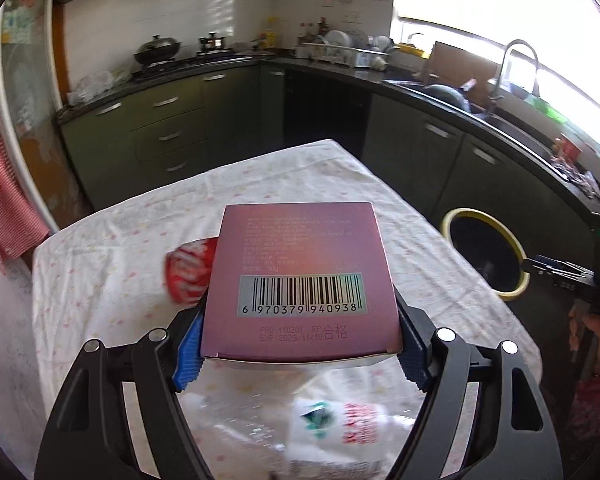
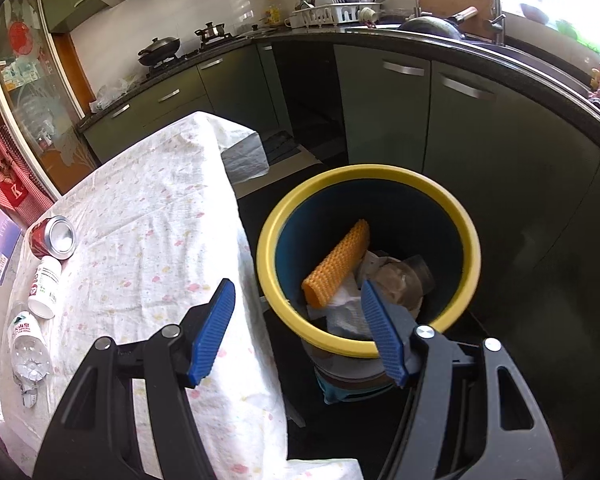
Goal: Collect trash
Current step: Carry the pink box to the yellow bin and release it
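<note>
Kitchen floor bin (image 2: 268, 248) holding orange roll (image 2: 336, 264), tissue, right gripper (image 2: 300, 332) apart, left gripper (image 1: 300, 344) clamping pink box (image 1: 300, 276)

The bin (image 2: 368, 256) stands right of the table (image 2: 152, 216); can (image 2: 54, 238), bottles (image 2: 44, 286) lie on the table's left.

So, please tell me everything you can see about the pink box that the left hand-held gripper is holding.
The pink box is a flat cardboard carton with a purplish-pink sheen. Its visible face carries small pale print, a silver barcode label and a stamped date line. The near edge shows a white inner lip. The left hand-held gripper clamps it by both sides with its blue pads, holding it above the tablecloth. It partly hides a red can behind it.
</note>
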Action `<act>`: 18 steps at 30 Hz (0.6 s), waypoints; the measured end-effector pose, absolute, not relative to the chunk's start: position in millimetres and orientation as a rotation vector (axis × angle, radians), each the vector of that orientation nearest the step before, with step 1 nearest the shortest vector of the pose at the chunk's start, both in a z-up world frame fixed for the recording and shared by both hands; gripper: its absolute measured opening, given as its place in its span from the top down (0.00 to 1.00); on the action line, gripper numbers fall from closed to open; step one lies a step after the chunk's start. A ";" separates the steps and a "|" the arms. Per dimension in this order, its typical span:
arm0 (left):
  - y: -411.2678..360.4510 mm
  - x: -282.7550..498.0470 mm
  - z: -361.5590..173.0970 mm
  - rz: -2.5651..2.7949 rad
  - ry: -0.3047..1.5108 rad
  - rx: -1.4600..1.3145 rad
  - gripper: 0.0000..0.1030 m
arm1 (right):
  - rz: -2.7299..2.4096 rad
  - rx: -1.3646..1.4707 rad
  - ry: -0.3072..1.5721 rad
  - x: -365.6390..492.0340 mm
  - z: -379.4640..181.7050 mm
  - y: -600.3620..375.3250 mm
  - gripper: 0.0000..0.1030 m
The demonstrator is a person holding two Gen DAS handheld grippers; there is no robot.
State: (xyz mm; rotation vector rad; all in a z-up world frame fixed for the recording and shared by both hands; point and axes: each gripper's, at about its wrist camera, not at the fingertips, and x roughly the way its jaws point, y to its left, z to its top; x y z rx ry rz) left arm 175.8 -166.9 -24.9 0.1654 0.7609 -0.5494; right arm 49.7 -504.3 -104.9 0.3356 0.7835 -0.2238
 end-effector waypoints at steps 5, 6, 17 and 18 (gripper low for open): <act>-257.6 168.7 -16.6 -0.755 0.788 0.225 0.26 | -0.338 0.347 0.772 23.3 -107.5 -536.7 0.40; -277.1 167.2 -16.5 -0.788 0.794 0.242 0.26 | -0.356 0.358 0.770 18.5 -109.6 -544.0 0.40; -480.0 157.3 -50.5 -1.007 0.917 0.371 0.25 | -0.409 0.450 0.759 -17.5 -134.2 -588.9 0.40; -493.1 159.4 -55.2 -1.011 0.922 0.372 0.25 | -0.412 0.458 0.758 -20.1 -135.8 -592.0 0.40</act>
